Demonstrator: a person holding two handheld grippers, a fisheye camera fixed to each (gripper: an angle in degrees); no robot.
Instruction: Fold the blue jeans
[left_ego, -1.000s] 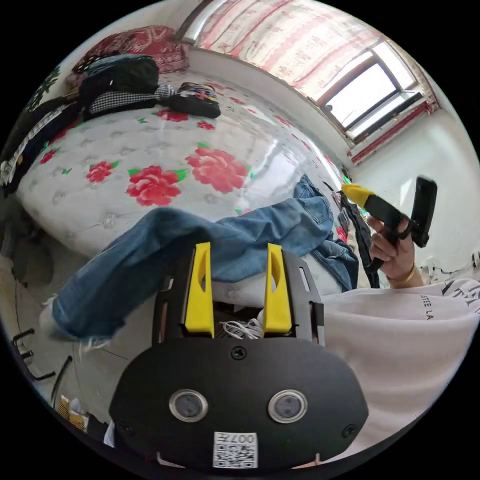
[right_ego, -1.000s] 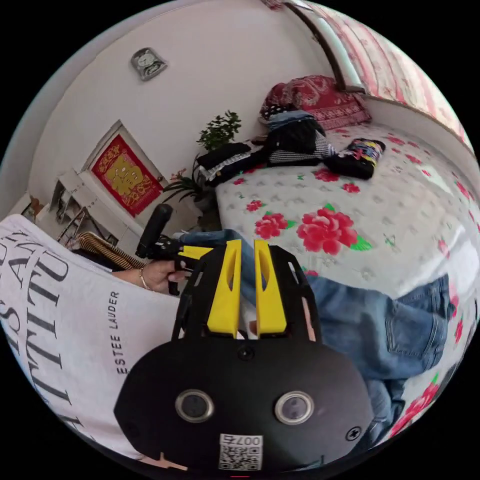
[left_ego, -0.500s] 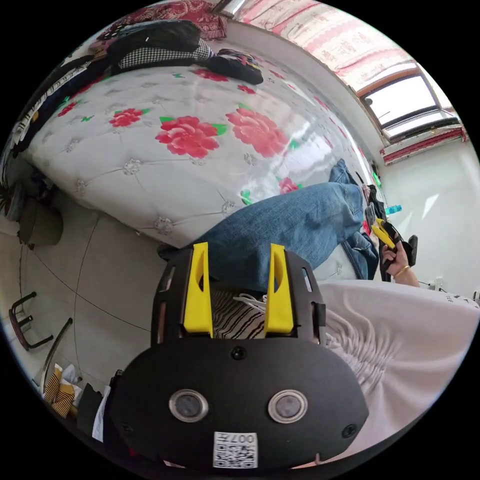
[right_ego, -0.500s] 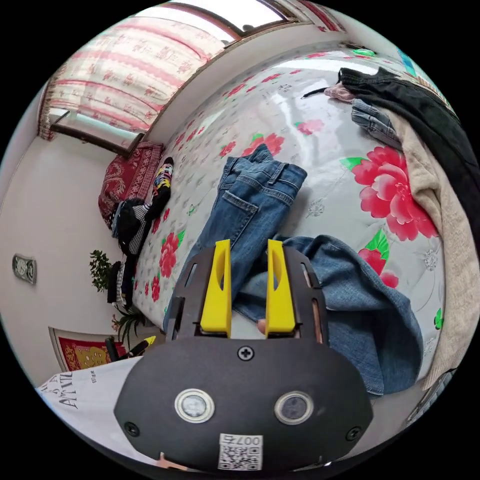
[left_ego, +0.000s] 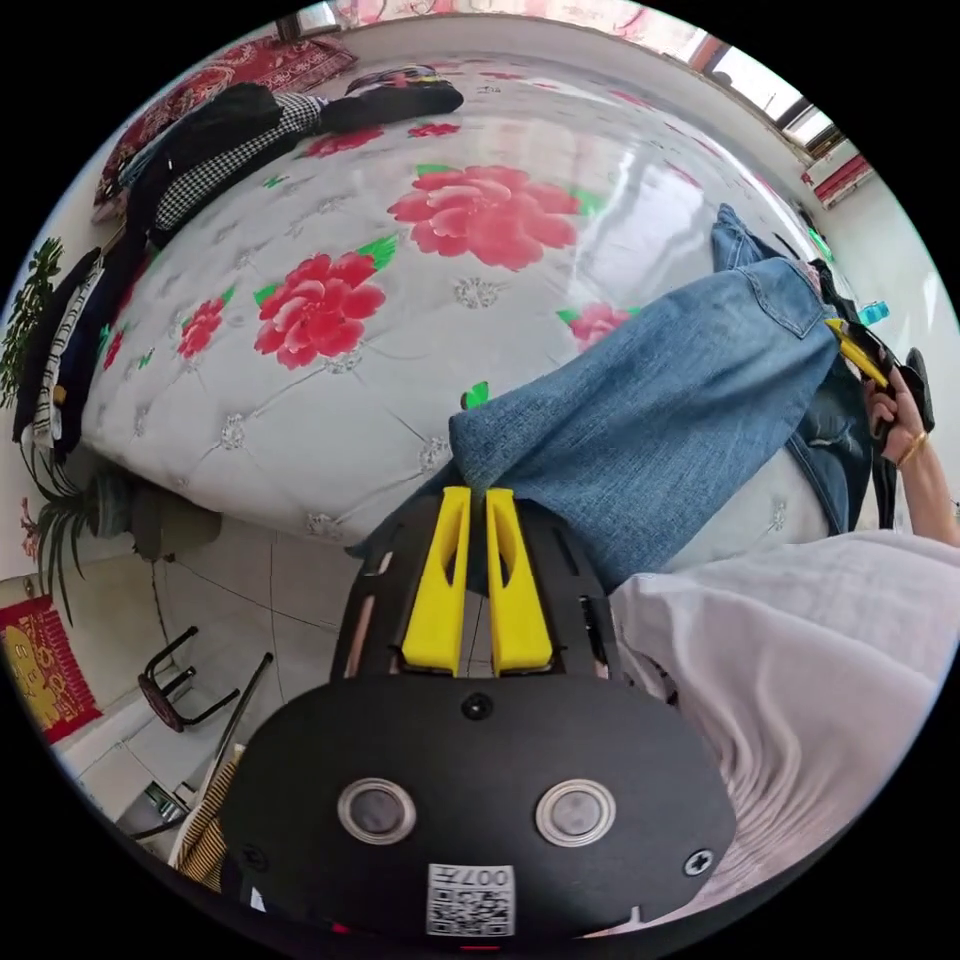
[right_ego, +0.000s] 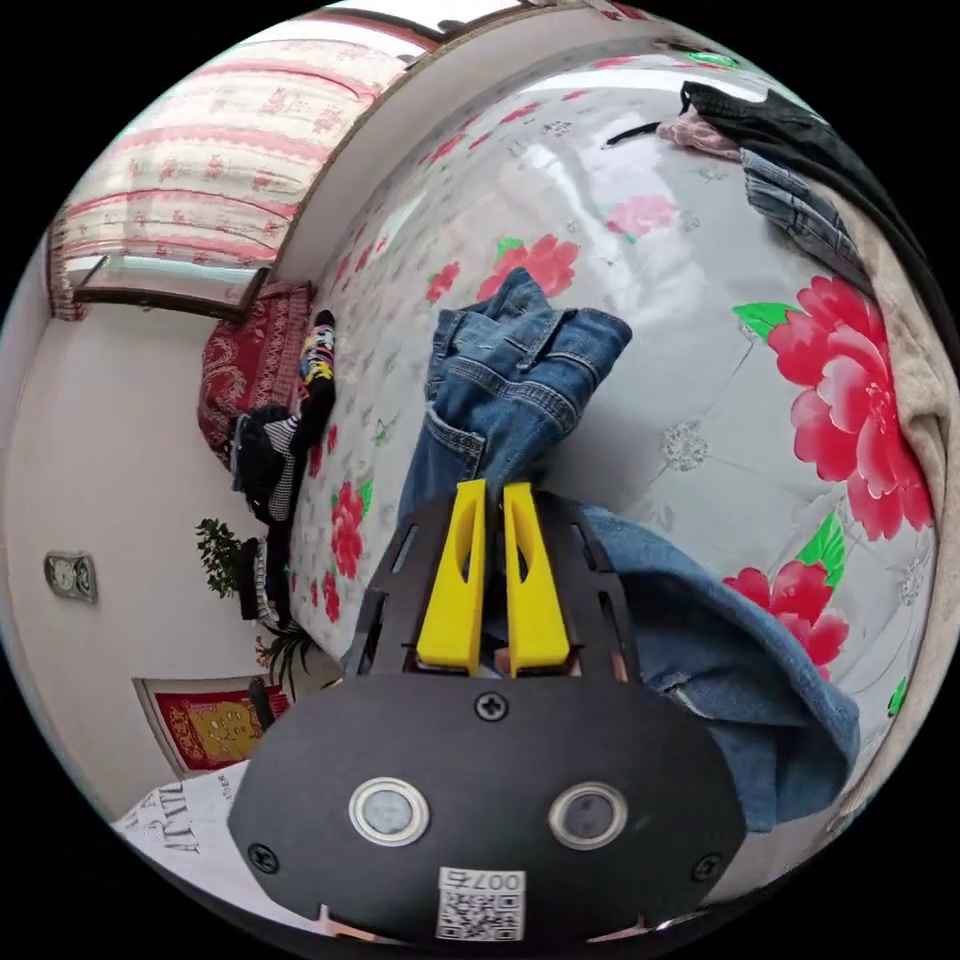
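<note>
Blue jeans (left_ego: 650, 410) lie across mattress (left_ego: 330, 400) edge, one leg hanging over side. Left gripper (left_ego: 477, 500): jaws nearly closed, pinching leg fabric. Right gripper (right_ego: 490, 495): jaws nearly closed on waist area. Two-end grip likely for lifting and straightening before fold.

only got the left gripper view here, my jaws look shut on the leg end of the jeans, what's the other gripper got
Observer: The right gripper is shut on the blue jeans near the waistband end, beside a back pocket.
Operator: anything else lying past the waist
Observer: Yes, a second blue denim piece lies bunched right beside the gripper, near the mattress edge.
Operator: and further along that side
Observer: A beige garment and dark clothes are piled along the far edge there.
</note>
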